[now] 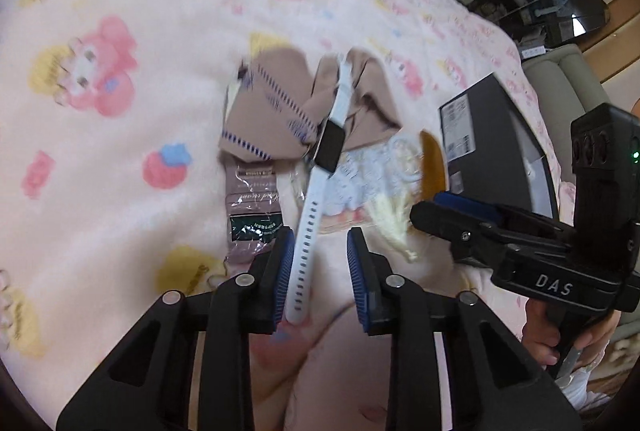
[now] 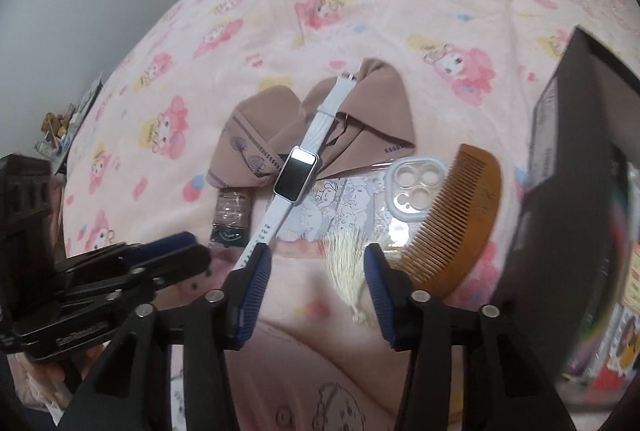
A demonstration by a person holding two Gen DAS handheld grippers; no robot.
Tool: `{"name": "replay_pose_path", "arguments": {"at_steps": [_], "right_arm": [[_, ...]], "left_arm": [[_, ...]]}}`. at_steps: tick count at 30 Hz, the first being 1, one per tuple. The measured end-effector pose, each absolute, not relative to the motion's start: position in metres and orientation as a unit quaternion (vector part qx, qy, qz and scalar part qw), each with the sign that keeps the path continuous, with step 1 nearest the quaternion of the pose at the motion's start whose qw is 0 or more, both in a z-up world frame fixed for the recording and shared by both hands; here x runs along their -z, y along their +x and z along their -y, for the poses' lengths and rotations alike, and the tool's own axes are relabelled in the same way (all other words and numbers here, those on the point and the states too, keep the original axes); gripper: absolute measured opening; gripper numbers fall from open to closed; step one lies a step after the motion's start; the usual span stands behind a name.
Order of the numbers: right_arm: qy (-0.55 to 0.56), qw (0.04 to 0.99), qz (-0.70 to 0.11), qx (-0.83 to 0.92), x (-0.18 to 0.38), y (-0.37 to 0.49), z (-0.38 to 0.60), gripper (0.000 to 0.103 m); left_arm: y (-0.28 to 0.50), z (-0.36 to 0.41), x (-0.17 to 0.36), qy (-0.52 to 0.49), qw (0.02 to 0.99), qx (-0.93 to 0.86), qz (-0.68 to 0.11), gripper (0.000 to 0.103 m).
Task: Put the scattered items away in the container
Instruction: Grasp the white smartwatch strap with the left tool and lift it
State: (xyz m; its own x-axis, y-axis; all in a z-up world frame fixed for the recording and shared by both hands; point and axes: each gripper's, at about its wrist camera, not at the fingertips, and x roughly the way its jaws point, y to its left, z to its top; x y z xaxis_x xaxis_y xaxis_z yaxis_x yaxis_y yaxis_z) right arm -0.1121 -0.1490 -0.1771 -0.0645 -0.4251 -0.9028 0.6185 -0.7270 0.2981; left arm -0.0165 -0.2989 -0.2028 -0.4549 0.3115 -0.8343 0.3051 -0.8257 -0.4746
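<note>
A white smartwatch point(image 1: 326, 147) point(image 2: 297, 177) lies across a folded brown cloth point(image 1: 272, 103) point(image 2: 372, 111) on the pink blanket. My left gripper point(image 1: 320, 271) is open and straddles the watch strap's free end, which rests against the left pad with a gap to the right one. My right gripper point(image 2: 318, 283) is open over a cream tassel point(image 2: 346, 263) point(image 1: 394, 221). Beside it lie a wooden comb point(image 2: 460, 215) point(image 1: 432, 159) and a clear phone case point(image 2: 416, 191). A small sachet point(image 1: 252, 207) point(image 2: 232, 215) lies left of the strap. The dark box point(image 1: 488, 135) point(image 2: 580, 171) stands at the right.
Everything lies on a bed with a pink cartoon blanket point(image 2: 360, 11). In each view the other gripper shows close by: the right one point(image 1: 424, 209), held by a hand point(image 1: 560, 335), and the left one point(image 2: 196, 253). A cluttered shelf point(image 2: 56, 135) stands beyond the bed's left edge.
</note>
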Motion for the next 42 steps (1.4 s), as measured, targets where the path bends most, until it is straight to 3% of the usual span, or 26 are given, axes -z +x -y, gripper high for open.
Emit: {"name": "replay_pose_path", "arguments": {"at_steps": [8,10,12,19,23,26,29,35,42], "right_arm": [[0.593,0.342,-0.083,0.724,0.194,-0.131,0.155,0.04],[0.595,0.34,-0.082,0.724,0.195,-0.134,0.155,0.04],[0.595,0.34,-0.08,0.723,0.195,-0.135,0.155,0.04],[0.6,0.36,-0.072,0.711,0.191,-0.131,0.159,0.04],[0.606,0.379,-0.061,0.697,0.19,-0.133,0.168,0.04],[0.603,0.384,-0.064,0.696,0.189,-0.135,0.177,0.04],[0.604,0.391,-0.057,0.692,0.19,-0.137,0.182,0.04],[0.611,0.376,-0.061,0.694,0.205,-0.155,0.196,0.04],[0.621,0.409,-0.057,0.666,0.219,-0.156,0.213,0.04]], "left_arm": [[-0.049,0.288,0.235,-0.567,0.031,-0.78,0.264,0.027],[-0.055,0.282,0.239,-0.575,0.031,-0.78,0.245,0.02],[-0.053,0.281,0.236,-0.573,0.025,-0.784,0.236,0.013],[-0.02,0.308,0.205,-0.56,0.013,-0.799,0.219,0.013],[-0.014,0.337,0.194,-0.564,-0.063,-0.801,0.191,0.015],[0.001,0.354,0.189,-0.538,-0.108,-0.801,0.24,0.019],[0.017,0.345,0.188,-0.511,-0.056,-0.804,0.3,0.019],[0.016,0.32,0.208,-0.544,-0.007,-0.78,0.309,0.019],[0.015,0.338,0.215,-0.541,-0.062,-0.782,0.302,0.019]]}}
